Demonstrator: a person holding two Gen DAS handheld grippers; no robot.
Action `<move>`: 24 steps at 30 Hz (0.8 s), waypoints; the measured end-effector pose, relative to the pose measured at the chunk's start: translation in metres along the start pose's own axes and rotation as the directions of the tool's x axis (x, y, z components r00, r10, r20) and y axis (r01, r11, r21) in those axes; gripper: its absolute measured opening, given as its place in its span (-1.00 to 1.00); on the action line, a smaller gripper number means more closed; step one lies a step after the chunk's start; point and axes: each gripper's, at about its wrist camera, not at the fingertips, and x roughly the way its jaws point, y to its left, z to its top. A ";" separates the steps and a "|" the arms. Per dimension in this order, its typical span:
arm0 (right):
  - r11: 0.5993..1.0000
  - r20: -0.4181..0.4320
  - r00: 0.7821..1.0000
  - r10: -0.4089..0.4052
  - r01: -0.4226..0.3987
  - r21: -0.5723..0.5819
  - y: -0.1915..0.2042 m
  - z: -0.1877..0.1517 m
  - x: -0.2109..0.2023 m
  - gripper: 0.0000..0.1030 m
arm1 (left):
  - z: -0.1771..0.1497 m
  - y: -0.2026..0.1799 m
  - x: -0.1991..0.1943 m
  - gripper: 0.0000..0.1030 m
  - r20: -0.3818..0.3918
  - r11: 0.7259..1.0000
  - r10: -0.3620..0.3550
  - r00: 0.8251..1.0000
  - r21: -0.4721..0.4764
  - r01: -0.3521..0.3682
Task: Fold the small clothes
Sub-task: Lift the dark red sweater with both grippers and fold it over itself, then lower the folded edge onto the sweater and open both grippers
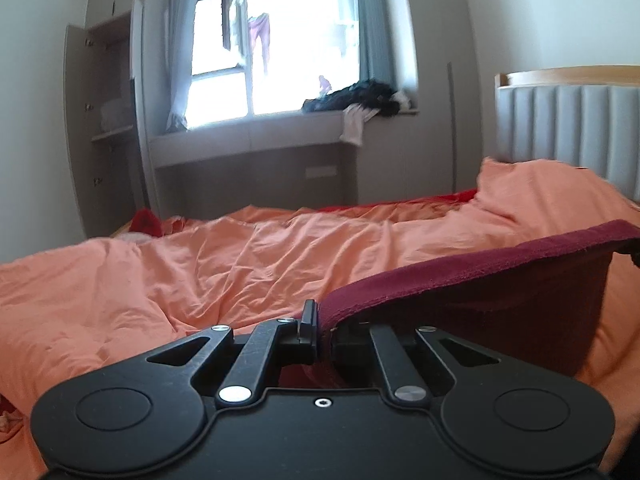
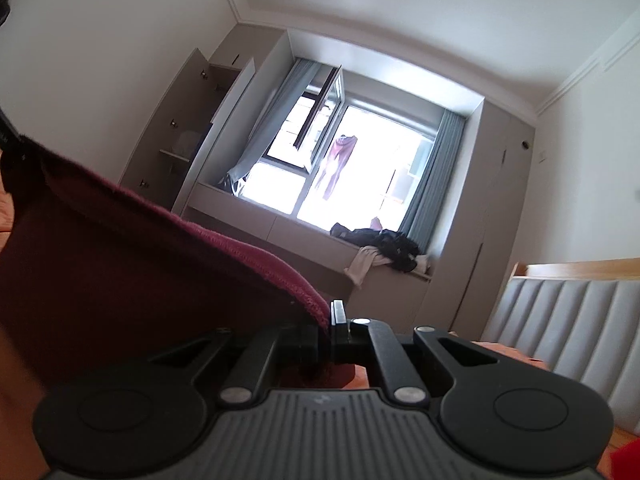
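Left gripper and right gripper each clench the maroon cloth; keep its top edge taut and level above the orange duvet.

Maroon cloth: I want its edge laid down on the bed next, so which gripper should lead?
Probably left: the left gripper pinches the maroon cloth facing the orange bedding; the right gripper faces the window.

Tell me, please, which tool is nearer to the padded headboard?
Right. The right tool holds the dark red cloth up close beside the headboard; the left tool grips the cloth's other end, farther from it.
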 end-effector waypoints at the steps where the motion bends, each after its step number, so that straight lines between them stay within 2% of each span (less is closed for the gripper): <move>1: 1.000 -0.004 1.000 0.002 -0.002 -0.003 0.001 0.000 0.016 -0.89 | 0.004 0.003 0.018 -0.87 -0.015 1.000 0.008 1.000 -0.009 -0.008; 5: 0.999 -0.050 0.998 0.038 -0.038 0.001 0.011 -0.008 0.087 -0.89 | 0.016 0.011 0.085 -0.87 -0.083 0.999 0.037 0.996 -0.031 -0.039; 10: 0.994 -0.138 0.984 0.110 -0.105 0.041 0.020 -0.028 0.163 -0.88 | 0.017 0.028 0.159 -0.86 -0.186 0.995 0.046 0.982 -0.078 -0.062; 18: 0.980 -0.251 0.948 0.193 -0.177 0.088 0.031 -0.065 0.222 -0.84 | -0.008 0.048 0.226 -0.80 -0.304 0.984 0.023 0.952 -0.164 -0.076; 21: 0.974 -0.273 0.936 0.220 -0.198 0.107 0.029 -0.071 0.231 -0.68 | -0.012 0.058 0.237 -0.65 -0.344 0.977 -0.016 0.939 -0.205 -0.058; 23: 0.970 -0.280 0.931 0.236 -0.209 0.123 0.028 -0.072 0.232 -0.29 | -0.013 0.065 0.237 -0.40 -0.351 0.972 -0.029 0.936 -0.229 -0.056; 24: 0.967 -0.277 0.929 0.244 -0.214 0.137 0.026 -0.073 0.232 0.11 | -0.014 0.068 0.237 -0.36 -0.353 0.970 -0.037 0.935 -0.237 -0.051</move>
